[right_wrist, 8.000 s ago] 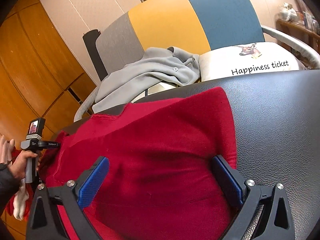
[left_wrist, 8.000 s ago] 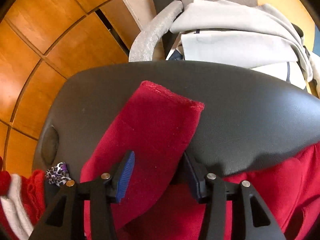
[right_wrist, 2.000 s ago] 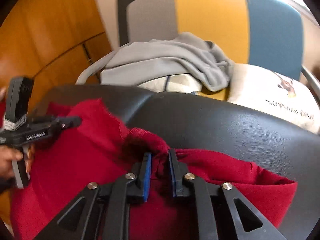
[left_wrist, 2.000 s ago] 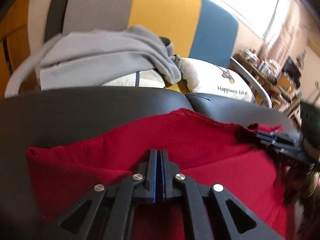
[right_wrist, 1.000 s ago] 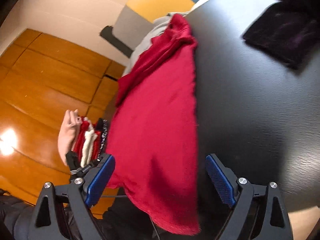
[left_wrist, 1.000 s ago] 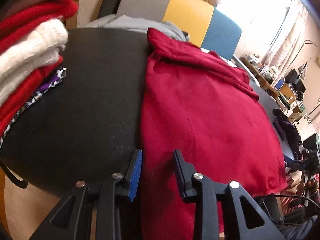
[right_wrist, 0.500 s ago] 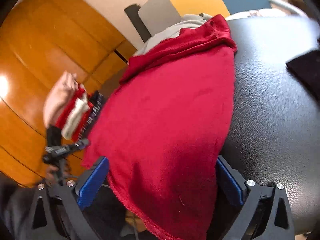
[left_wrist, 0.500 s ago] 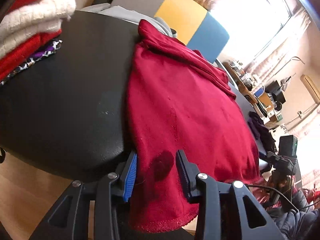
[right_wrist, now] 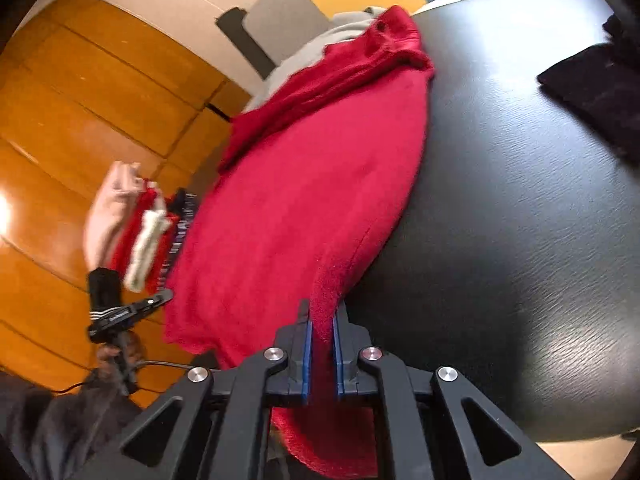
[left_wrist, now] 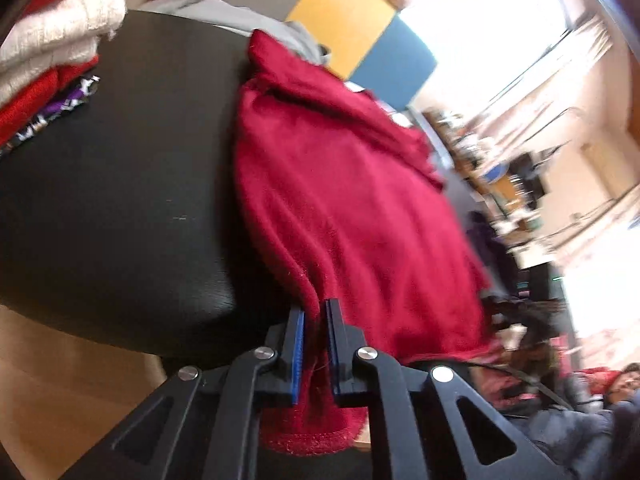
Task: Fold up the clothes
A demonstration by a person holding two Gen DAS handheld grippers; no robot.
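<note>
Red sweater [left_wrist: 352, 208] drapes over a black leather table [left_wrist: 112, 200]; left gripper [left_wrist: 315, 320] and right gripper [right_wrist: 321, 324] each pinch its hanging hem, wood-panelled wall [right_wrist: 80, 112] behind.

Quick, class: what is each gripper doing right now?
Left gripper: shut on the red sweater.
Right gripper: shut on the red sweater too.

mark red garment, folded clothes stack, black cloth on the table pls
red garment [left_wrist: 352, 200]: left wrist view, middle of its spread body.
folded clothes stack [left_wrist: 60, 36]: left wrist view, the white knit layer.
black cloth [right_wrist: 592, 80]: right wrist view, its flat top face at the table's far right.
</note>
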